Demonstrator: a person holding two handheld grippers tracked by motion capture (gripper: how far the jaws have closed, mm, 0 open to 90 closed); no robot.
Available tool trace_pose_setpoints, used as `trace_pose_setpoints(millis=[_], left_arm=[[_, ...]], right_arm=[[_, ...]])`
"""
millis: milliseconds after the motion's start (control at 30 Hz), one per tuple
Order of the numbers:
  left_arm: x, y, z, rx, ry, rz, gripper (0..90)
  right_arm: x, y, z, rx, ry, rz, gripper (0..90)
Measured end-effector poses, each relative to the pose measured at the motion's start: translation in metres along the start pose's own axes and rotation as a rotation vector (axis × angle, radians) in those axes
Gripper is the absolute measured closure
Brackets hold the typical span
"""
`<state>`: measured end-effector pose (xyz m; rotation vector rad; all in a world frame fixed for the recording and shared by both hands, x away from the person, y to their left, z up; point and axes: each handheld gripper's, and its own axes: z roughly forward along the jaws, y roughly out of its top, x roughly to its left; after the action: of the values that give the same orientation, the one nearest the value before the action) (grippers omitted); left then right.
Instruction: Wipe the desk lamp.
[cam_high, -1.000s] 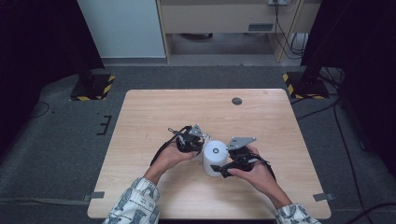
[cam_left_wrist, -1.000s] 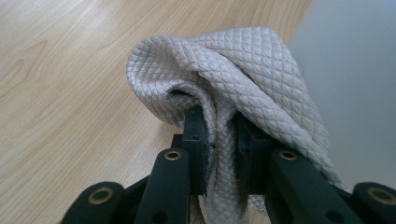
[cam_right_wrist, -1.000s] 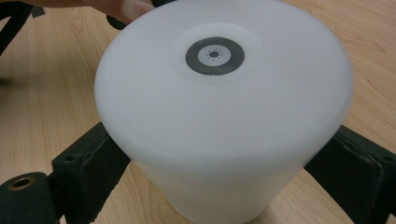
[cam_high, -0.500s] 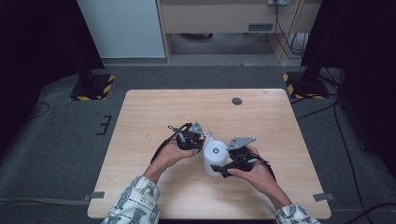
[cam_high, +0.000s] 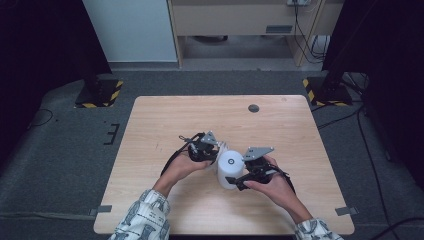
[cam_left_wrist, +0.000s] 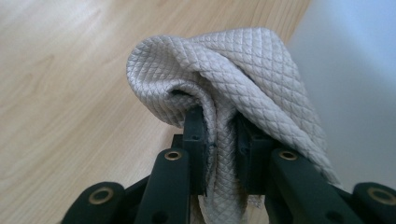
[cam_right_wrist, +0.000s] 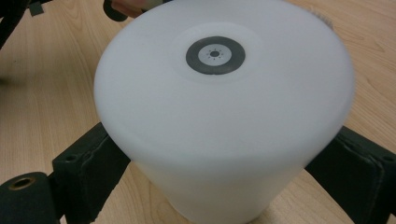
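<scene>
Two things in hand: white cylinder (cam_high: 230, 169) and quilted cloth (cam_left_wrist: 224, 74).
Cylinder: upright near the desk (cam_high: 165, 115) middle; smooth, rigid, probably slippery; best held low on its flanks.
Right gripper (cam_high: 239, 181): jaws wide, pressing its sides.
Cloth: soft, limp, light; bunched against the cylinder.
Left gripper (cam_high: 214, 152): jaws pinched tight on a fold.
</scene>
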<state>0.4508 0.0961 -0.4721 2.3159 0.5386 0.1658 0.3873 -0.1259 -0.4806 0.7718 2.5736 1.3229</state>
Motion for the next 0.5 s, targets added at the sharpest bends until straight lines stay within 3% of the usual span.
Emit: trace_pose_setpoints(millis=[167, 400, 500], left_arm=[[0.001, 0.006, -0.002, -0.014, -0.004, 0.002, 75.4], [0.003, 0.004, 0.014, 0.035, -0.003, 0.013, 75.4], [0.003, 0.006, 0.014, 0.031, -0.005, 0.011, 75.5]], right_arm=[[0.001, 0.000, 0.000, 0.003, -0.004, -0.001, 9.0], [0.000, 0.000, -0.001, 0.002, -0.002, -0.003, 9.0], [0.000, 0.000, -0.001, 0.003, -0.002, -0.004, 9.0]])
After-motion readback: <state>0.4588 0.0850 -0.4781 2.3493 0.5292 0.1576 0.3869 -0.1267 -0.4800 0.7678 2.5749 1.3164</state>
